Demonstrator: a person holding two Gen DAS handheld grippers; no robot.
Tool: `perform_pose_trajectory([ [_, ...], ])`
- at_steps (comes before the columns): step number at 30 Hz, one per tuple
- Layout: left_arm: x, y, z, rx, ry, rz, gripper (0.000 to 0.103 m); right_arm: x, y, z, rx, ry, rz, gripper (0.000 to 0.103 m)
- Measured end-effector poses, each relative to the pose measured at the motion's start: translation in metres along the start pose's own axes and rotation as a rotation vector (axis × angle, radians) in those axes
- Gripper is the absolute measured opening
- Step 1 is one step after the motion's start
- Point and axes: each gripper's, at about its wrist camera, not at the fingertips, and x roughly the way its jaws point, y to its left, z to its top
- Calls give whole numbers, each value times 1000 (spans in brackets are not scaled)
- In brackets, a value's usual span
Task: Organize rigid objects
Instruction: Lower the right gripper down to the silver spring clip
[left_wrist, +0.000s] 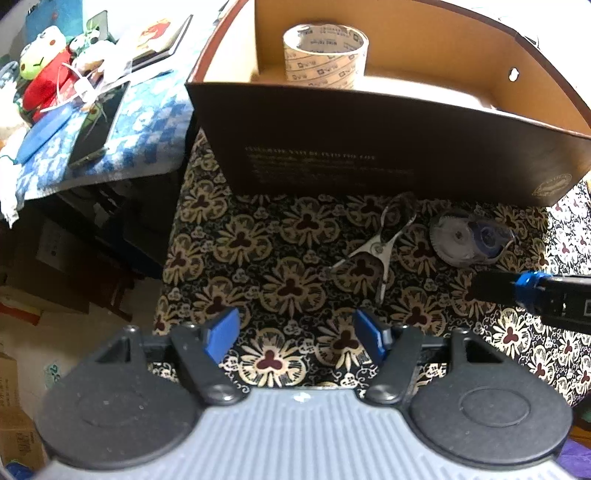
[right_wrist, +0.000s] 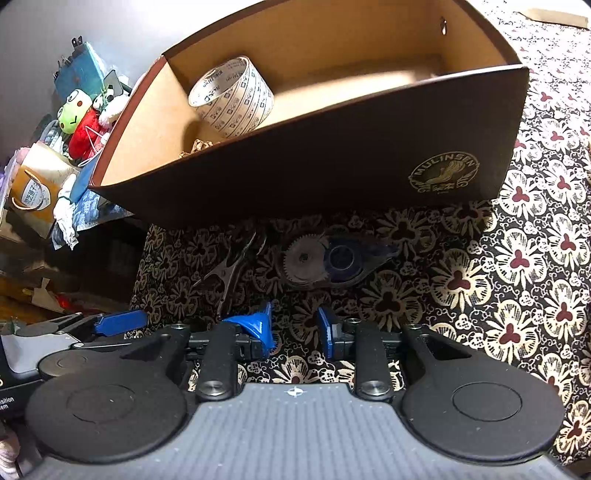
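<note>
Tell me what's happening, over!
Left gripper and right gripper open, empty. Tape roll in box; metal clip, tape dispenser on cloth. Nothing blocking.

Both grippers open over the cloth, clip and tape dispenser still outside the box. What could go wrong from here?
1. The metal clip lies flat on the patterned cloth; the left gripper may pinch fabric with it.
2. Clip and correction tape dispenser sit against the box front wall, so a gripper could bump it.
3. The right gripper is close beside the left; they may collide.
</note>
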Motion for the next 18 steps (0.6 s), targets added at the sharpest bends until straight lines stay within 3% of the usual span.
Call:
perform_pose_trajectory([
  [18,11,2,3,27,24,-22,67,10,2,8,6,5,38,9],
])
